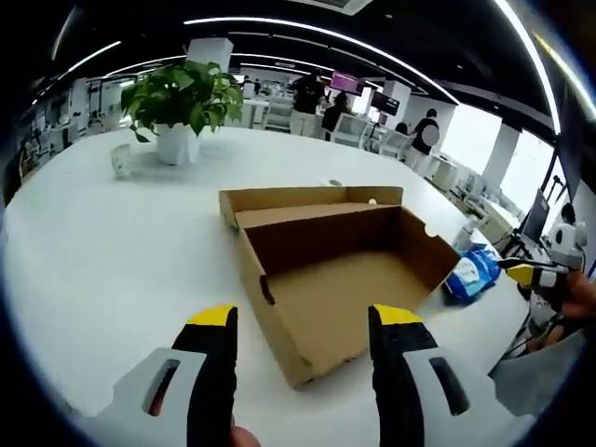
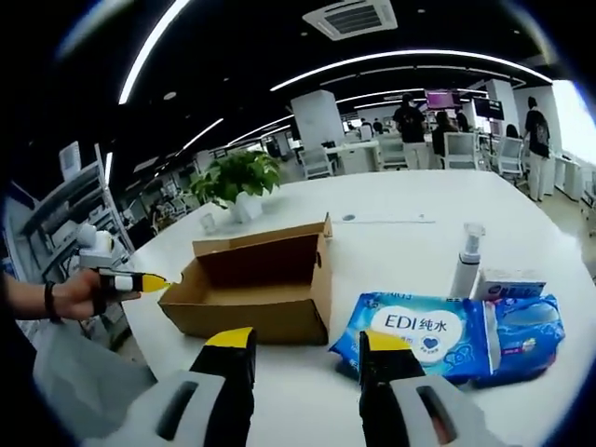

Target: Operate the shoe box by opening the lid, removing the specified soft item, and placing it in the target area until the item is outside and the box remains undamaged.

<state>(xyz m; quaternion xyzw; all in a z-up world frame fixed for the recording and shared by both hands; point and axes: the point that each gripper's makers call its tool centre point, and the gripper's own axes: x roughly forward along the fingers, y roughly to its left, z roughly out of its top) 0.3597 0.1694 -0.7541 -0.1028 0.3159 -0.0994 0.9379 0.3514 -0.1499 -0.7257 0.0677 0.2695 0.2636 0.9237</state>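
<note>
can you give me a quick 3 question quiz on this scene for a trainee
1. True or false: the shoe box lies open and looks empty.
2. In the right gripper view, what lies right of the box? A) blue wipes pack B) a shoe C) a mug
3. Fill in: the potted ___ stands on the white table beyond the box.

Key: 1 true. 2 A. 3 plant. Both the left gripper and right gripper have their jaws apart, holding nothing.
</note>
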